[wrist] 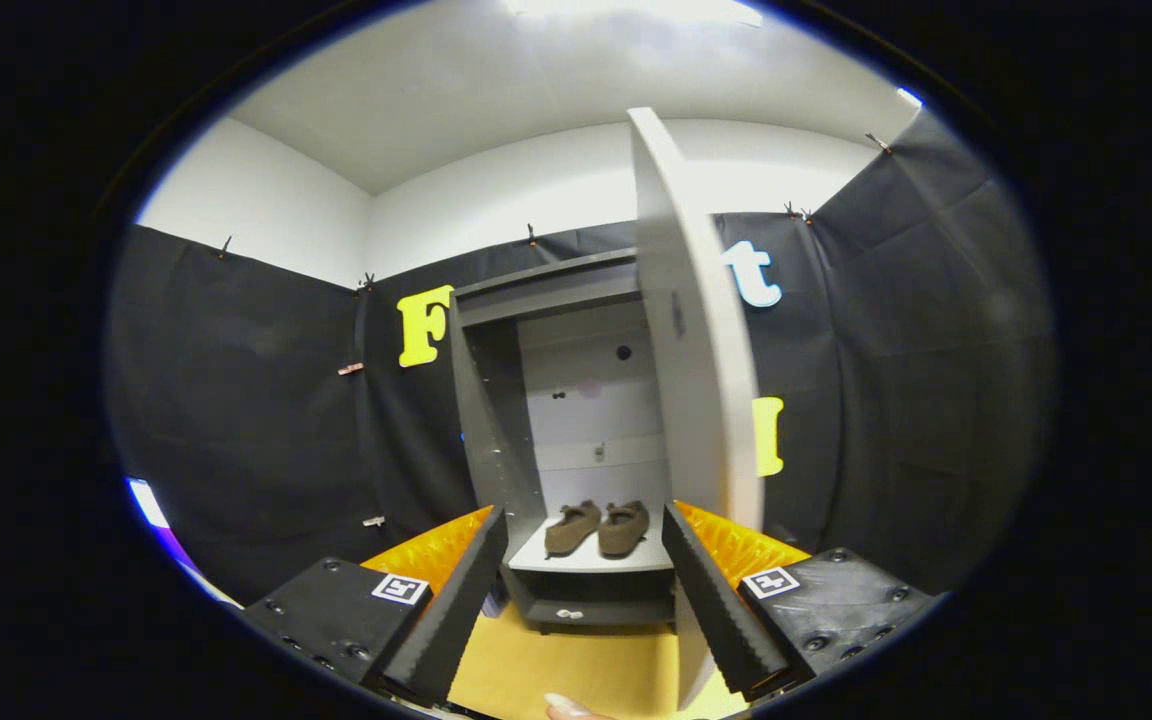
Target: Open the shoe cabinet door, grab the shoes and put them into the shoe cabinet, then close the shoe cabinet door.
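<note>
Gripper view looks along the gripper (pixel 586 610), whose fingers (pixel 451 615) stand wide apart and hold nothing. Below them lies a yellow floor (pixel 576 665), with a fingertip (pixel 568 708) at the near edge. Just beyond the fingers, seen between them, stands the cabinet (pixel 496 420). Two brown shoes (pixel 598 528) sit side by side on its lower shelf (pixel 586 560). The door (pixel 701 360) is swung open on the right, its edge facing the fingers. Black cloth (pixel 256 400) hangs behind.

We get bright overhead glare above the open grey wooden shoe cabinet (pixel 576 420); strong fisheye bending, interior shadowed, focus sharp.
</note>
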Tool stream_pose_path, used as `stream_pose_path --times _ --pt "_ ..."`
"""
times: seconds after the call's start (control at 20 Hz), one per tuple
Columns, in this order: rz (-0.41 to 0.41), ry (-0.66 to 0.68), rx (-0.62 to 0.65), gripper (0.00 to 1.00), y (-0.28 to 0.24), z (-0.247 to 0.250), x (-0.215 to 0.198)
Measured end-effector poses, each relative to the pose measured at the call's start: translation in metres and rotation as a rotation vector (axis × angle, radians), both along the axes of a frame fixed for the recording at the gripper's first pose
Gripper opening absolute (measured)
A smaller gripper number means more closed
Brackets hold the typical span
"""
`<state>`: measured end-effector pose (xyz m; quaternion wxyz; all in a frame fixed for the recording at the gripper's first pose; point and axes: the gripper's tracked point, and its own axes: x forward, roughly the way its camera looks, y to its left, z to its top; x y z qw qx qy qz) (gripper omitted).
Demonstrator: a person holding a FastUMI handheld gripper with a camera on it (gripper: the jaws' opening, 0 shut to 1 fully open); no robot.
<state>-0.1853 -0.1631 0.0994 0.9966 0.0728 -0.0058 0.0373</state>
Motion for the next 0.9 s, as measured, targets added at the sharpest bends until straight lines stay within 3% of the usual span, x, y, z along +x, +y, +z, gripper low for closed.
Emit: stream_pose_path --times 0.4,0.9 --pt "-0.12 0.075 -0.016 0.98 -0.091 -0.037 -0.004" --pt "-0.109 0.226 -0.018 0.98 -0.12 -0.095 0.037"
